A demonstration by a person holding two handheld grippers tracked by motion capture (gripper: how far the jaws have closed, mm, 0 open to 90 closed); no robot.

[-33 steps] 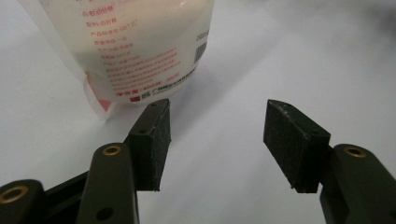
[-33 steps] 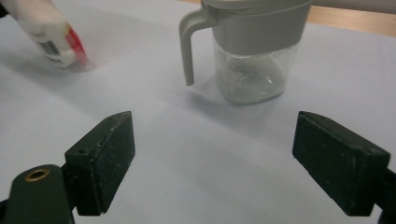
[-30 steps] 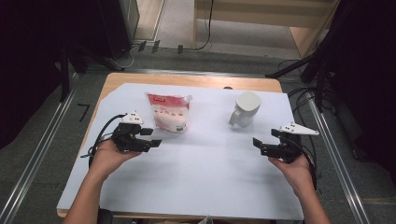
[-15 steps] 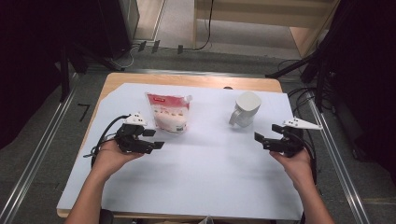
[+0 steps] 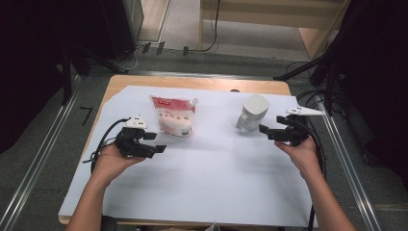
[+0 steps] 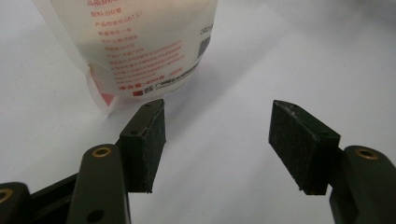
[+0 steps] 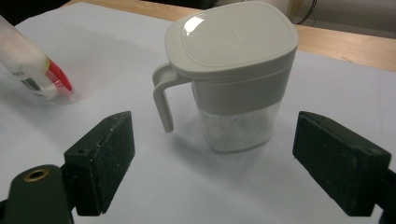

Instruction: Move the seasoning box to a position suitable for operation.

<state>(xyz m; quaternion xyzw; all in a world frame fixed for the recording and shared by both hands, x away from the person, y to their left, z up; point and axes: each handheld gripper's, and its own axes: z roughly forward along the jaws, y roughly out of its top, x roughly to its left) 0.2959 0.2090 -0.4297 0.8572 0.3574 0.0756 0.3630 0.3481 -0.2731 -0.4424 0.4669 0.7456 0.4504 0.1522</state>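
1. High view: both tools on the white sheet over the bench [image 5: 144, 83]. Left tool [image 5: 155, 143] sits just below-left of the pouch [image 5: 174, 115]; right tool [image 5: 266, 131] just right of the lidded jug [image 5: 252, 111].
2. Left tool view adds detail: red print and a barcode on the pouch [image 6: 140, 42], whose bottom corner lies just beyond one pad [image 6: 152, 144], ahead and off to the side, not between the jaws.
3. Right tool view: jug [image 7: 233, 74] w/ grey lid, handle, clear base holding white granules; pouch's red end at far left.
4. Left tool's jaws have just been opening, nothing between them.
5. Right tool [image 7: 210, 163] jaws wide apart, holding nothing; jug straight ahead, apart from the pads.
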